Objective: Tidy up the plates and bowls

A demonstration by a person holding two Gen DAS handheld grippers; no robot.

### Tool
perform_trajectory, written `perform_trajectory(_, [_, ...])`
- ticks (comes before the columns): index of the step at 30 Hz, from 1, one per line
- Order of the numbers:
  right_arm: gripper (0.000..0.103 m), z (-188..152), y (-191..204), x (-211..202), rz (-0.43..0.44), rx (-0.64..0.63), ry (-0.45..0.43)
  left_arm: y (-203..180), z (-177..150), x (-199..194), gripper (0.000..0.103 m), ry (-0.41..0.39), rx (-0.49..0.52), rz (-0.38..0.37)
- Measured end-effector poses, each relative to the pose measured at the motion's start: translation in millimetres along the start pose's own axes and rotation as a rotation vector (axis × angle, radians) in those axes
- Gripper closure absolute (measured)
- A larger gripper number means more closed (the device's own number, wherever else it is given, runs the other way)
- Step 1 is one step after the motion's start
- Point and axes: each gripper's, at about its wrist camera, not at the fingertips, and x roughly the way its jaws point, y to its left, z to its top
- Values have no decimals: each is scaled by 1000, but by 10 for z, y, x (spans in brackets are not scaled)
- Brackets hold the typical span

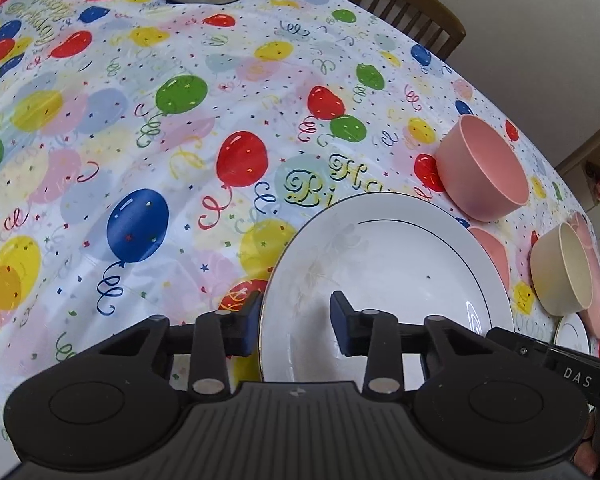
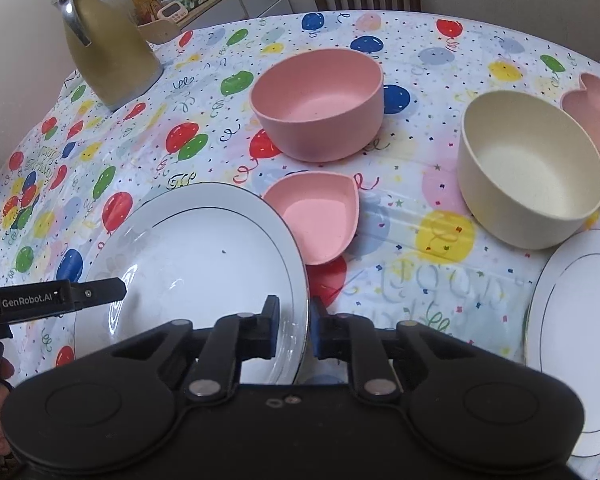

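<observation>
Large white plate (image 2: 188, 256), round glossy rim straddled by both grippers

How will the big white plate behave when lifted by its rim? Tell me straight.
The big white plate looks like glazed china: probably stiff, fairly heavy, and breakable if dropped. Its glossy, light-reflecting surface may slip between the fingers at the rim. Its far edge meets the small pink dish, which might get nudged.
</observation>
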Motion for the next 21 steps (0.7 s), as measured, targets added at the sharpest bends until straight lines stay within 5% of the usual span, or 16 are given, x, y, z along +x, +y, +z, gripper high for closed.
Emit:
perform_trajectory(5, [97, 13, -57, -2, 15, 35, 4, 36, -2, -6, 79, 1, -12, 4])
perform_trajectory(21, [97, -305, -148, -341, 36, 16, 20, -63, -439, -322, 79, 20, -7, -25])
